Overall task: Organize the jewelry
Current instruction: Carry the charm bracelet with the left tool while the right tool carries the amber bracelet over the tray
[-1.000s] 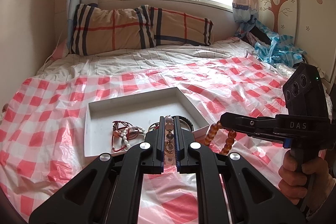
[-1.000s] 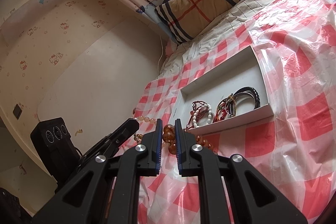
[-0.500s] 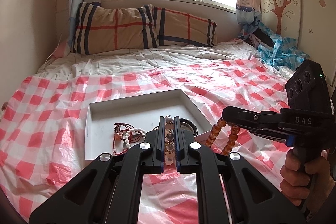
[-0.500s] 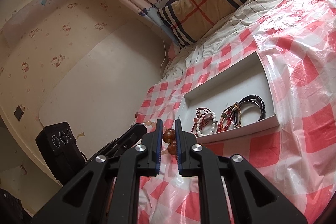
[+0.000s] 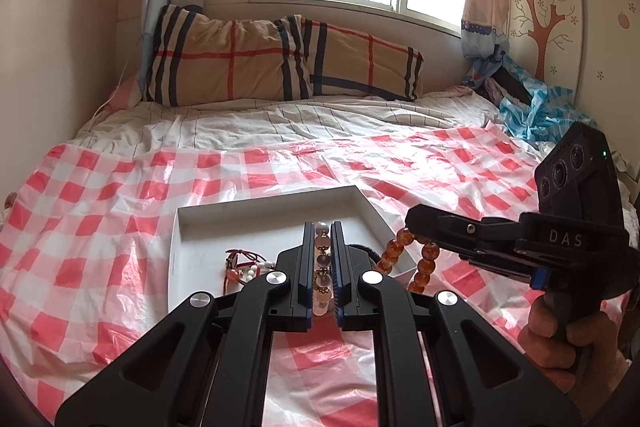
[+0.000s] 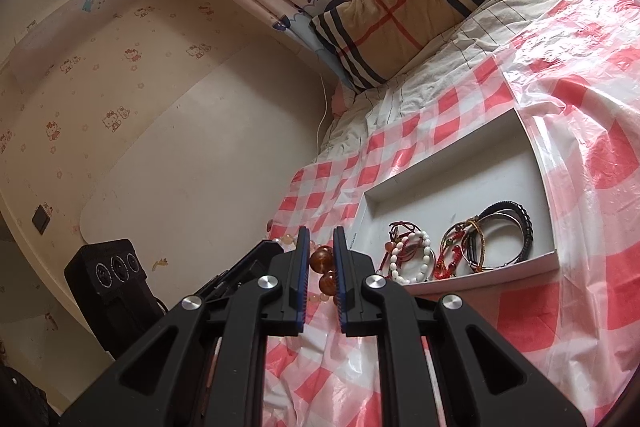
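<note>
A white open box point(image 5: 260, 219) point(image 6: 452, 183) lies on the red-checked plastic sheet. Inside it are a red cord bracelet with white beads point(image 5: 240, 265) point(image 6: 412, 255), multicoloured cord bracelets point(image 6: 460, 243) and dark bangles point(image 6: 512, 227). My left gripper point(image 5: 322, 231) is shut on a pale bead bracelet point(image 5: 321, 267), held above the box's near side. My right gripper point(image 6: 319, 233) is shut on an amber bead bracelet point(image 6: 322, 259) point(image 5: 424, 259), which hangs just right of the box's near right corner. The right gripper's tip point(image 5: 416, 223) shows in the left wrist view.
The sheet point(image 5: 100, 211) covers a bed with a plaid pillow point(image 5: 280, 63) under the window. A blue plastic heap point(image 5: 532, 107) lies at the far right. A wall point(image 6: 160, 147) runs along the bed's left side.
Both grippers have risen a little with their bracelets still held. The amber bracelet has lifted off the sheet and now hangs by the box's corner.
</note>
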Demonstrator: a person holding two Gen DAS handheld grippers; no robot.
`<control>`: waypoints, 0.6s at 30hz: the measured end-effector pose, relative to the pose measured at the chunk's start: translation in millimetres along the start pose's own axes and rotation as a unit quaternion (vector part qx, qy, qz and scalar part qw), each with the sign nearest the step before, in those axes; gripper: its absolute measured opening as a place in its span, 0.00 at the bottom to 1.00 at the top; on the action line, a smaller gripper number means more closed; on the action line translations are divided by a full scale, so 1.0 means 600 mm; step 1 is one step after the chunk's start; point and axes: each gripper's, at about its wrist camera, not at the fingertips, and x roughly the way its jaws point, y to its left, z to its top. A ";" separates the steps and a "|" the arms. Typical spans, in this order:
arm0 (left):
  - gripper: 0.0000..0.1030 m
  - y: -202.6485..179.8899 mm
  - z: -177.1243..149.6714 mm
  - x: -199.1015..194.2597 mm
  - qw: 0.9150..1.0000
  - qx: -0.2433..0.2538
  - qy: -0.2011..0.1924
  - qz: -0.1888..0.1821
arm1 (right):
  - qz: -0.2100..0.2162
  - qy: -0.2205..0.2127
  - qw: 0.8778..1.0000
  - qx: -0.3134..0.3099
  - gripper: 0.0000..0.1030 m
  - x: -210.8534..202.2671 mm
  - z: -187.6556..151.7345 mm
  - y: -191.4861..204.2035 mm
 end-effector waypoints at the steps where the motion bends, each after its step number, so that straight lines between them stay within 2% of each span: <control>1: 0.07 0.002 -0.001 0.001 1.000 -0.002 0.000 0.000 | 0.000 0.000 1.000 0.000 0.12 0.000 -0.001 0.000; 12: 0.07 0.010 -0.016 0.012 1.000 -0.010 0.009 0.004 | -0.008 0.001 1.000 -0.001 0.12 0.002 -0.003 -0.003; 15: 0.07 0.015 -0.020 0.014 1.000 -0.010 0.012 0.006 | -0.037 0.012 0.999 -0.010 0.13 0.003 -0.004 -0.005; 18: 0.07 0.025 -0.025 0.016 1.000 -0.017 0.015 0.010 | -0.094 0.037 0.995 -0.015 0.30 -0.004 -0.008 -0.019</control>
